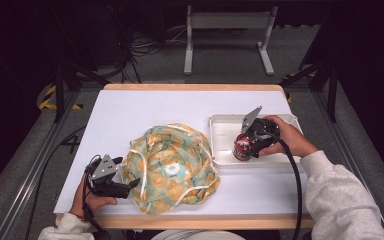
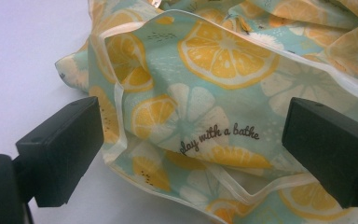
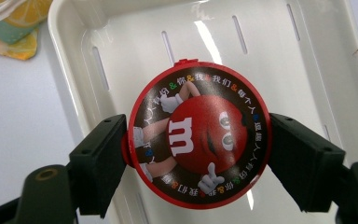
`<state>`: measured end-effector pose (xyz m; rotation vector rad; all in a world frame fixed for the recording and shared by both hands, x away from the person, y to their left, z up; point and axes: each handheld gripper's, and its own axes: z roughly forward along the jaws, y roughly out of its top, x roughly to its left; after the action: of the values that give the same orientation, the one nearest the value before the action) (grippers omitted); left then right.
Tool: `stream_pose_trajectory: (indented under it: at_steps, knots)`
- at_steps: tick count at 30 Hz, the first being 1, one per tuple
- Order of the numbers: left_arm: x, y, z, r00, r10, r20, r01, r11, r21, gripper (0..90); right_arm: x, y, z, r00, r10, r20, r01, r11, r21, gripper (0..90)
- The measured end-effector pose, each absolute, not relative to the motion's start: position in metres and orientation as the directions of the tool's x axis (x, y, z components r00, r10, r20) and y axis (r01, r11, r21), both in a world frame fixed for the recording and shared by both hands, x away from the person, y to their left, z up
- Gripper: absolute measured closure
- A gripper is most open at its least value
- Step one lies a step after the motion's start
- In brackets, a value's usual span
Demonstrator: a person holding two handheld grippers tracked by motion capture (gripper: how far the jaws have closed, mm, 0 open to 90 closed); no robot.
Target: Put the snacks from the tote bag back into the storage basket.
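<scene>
Taking the white tray as the landmark and reading from the left: farthest from it, at the near left corner of the table, the left gripper rests with its jaws spread apart, their tips at the left edge of the lemon-print cloth bag; in the left gripper view the bag's folds lie between the two black jaws without either pad pressing on them, so nothing is gripped there yet. The bag itself sits crumpled just left of the tray, its right edge touching or nearly touching the tray's wall. Inside the tray, toward its near left part, the right gripper is clamped on a round red candy tin; the right gripper view shows both pads pressed against the sides of the tin, lid facing the camera, above the tray's slotted floor. Whether the tin rests on that floor or hangs just over it cannot be told. As a judgement, the work looks early: the tin is gripped, but it is still at the tray, and the bag has not been opened or held.
</scene>
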<state>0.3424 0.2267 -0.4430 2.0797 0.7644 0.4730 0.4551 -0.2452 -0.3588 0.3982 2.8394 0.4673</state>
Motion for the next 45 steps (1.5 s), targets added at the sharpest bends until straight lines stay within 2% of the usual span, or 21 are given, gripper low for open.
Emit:
stream_pose_trajectory:
  at_steps: [33,45]
  knots:
    - [0.342,0.227,-0.443,0.743,0.667,0.053,0.349,-0.454,0.82,6.5,0.451,-0.249,-0.358,-0.931,0.304,-0.202,0.219,0.909,0.355,23.6]
    - [0.342,0.227,-0.443,0.743,0.667,0.055,0.347,-0.454,0.821,6.4,0.445,-0.252,-0.349,-0.923,0.322,-0.21,0.217,0.887,0.409,25.2]
